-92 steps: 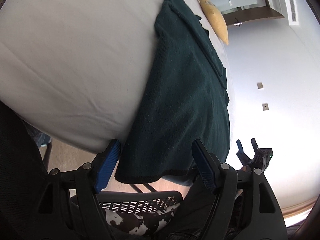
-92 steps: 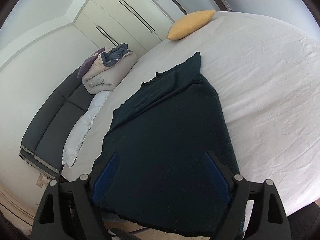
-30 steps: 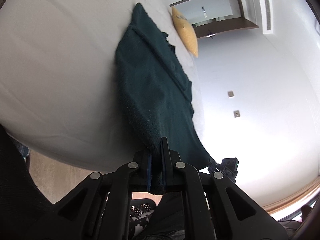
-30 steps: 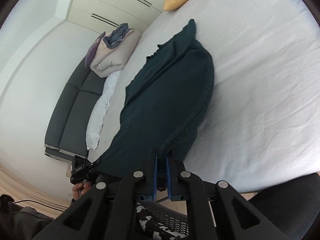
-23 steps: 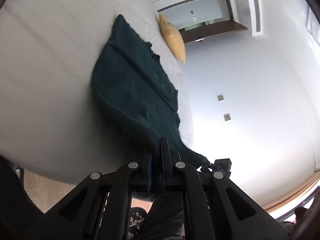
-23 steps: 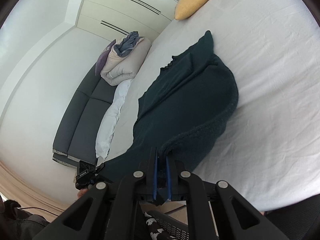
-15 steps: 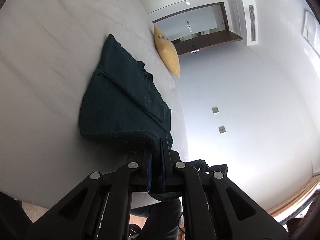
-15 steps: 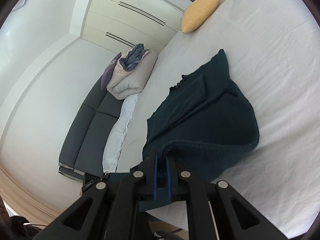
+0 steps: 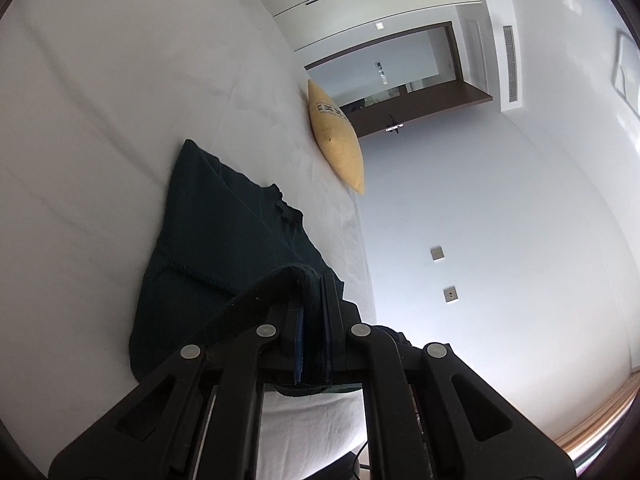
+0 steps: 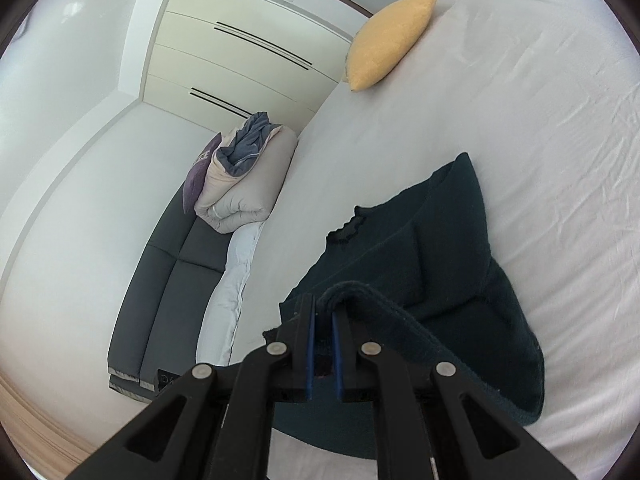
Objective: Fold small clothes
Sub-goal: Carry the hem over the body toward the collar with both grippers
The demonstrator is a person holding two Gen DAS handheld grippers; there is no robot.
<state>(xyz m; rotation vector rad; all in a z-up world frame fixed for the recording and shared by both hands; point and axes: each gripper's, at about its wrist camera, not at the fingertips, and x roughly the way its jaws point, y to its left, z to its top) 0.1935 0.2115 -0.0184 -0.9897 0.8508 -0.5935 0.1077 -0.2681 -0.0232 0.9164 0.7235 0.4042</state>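
A dark green knitted sweater (image 9: 224,232) lies on the white bed (image 9: 100,120), its neck end toward the far side. It also shows in the right wrist view (image 10: 452,264). My left gripper (image 9: 313,300) is shut on one corner of the sweater's bottom hem and holds it lifted over the body of the garment. My right gripper (image 10: 323,312) is shut on the other hem corner, also lifted. The lower part of the sweater curls over between them, doubled toward the neck.
A yellow cushion (image 9: 338,148) lies at the far end of the bed, also in the right wrist view (image 10: 388,40). A bundled duvet (image 10: 244,184) and a white pillow (image 10: 232,300) lie on a dark grey sofa (image 10: 168,280) beside the bed. Wardrobes stand behind.
Both grippers closed on the sweater's bottom hem, then lifted it and carried it forward over the bed toward the neck end. The sweater now folds over on itself.
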